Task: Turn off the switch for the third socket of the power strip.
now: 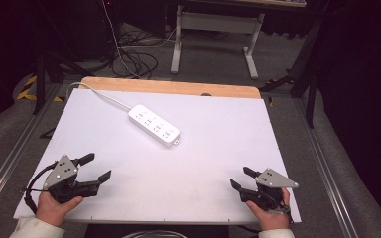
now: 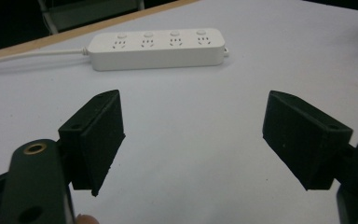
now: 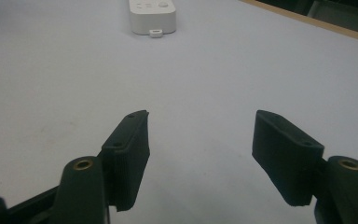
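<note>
The white power strip lies mid-table, well beyond your left gripper and right gripper, both gaping wide and empty. It looks rigid, light, smooth; grasp across its narrow width.

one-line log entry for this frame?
left gripper: open, empty | right gripper: open, empty | power strip: mid-table, untouched, cord trailing to far-left edge

Light falls from above on the white surface, which reads bright and faintly violet, while the surrounding room sinks into near black. Shadows are soft and short. Both gripper views are grainy, with near black fingers slightly blurred.
</note>
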Available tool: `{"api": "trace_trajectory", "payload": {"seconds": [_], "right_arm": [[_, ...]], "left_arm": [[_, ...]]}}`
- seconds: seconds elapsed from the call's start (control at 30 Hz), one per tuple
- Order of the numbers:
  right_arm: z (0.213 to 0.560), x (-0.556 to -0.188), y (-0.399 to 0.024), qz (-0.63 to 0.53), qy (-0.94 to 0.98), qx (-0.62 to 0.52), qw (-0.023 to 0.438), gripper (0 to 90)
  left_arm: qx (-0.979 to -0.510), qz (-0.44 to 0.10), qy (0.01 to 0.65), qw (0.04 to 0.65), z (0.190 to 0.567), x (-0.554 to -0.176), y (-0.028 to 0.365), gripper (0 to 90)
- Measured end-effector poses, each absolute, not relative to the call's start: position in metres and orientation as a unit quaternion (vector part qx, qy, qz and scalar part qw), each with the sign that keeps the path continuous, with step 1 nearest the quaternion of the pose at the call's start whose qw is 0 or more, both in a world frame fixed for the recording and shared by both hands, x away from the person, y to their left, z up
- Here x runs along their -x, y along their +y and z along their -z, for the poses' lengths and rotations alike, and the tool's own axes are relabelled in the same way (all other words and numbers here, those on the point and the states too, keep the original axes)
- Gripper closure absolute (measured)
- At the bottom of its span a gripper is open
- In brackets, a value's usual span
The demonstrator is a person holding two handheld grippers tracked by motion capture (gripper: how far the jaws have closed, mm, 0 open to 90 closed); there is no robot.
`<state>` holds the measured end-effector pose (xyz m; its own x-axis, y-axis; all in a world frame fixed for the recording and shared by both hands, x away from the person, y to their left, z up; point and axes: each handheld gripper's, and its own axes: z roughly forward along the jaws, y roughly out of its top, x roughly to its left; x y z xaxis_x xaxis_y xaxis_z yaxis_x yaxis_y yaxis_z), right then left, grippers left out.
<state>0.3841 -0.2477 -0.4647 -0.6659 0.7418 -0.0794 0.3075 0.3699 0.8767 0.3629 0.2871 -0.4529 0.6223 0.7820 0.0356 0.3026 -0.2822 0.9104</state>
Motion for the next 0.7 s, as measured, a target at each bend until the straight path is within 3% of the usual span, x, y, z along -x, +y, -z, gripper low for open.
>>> {"api": "trace_trajectory", "payload": {"seconds": [0.27,0.47,0.7], "right_arm": [[0.4663,-0.384,-0.2477,-0.452,0.793,-0.331,0.237,35.8],[0.4661,-0.3834,-0.2469,-0.451,0.795,-0.328,0.24,36.0],[0.4661,-0.3831,-0.2461,-0.449,0.796,-0.326,0.24,36.4]], "left_arm": [[-0.764,-0.221,0.366,0.484,0.4482,-0.3619,0.2873,21.0],[-0.778,-0.249,0.349,0.458,0.4452,-0.3594,0.2837,27.0],[-0.78,-0.236,0.348,0.463,0.4427,-0.3598,0.2824,26.0]]}}
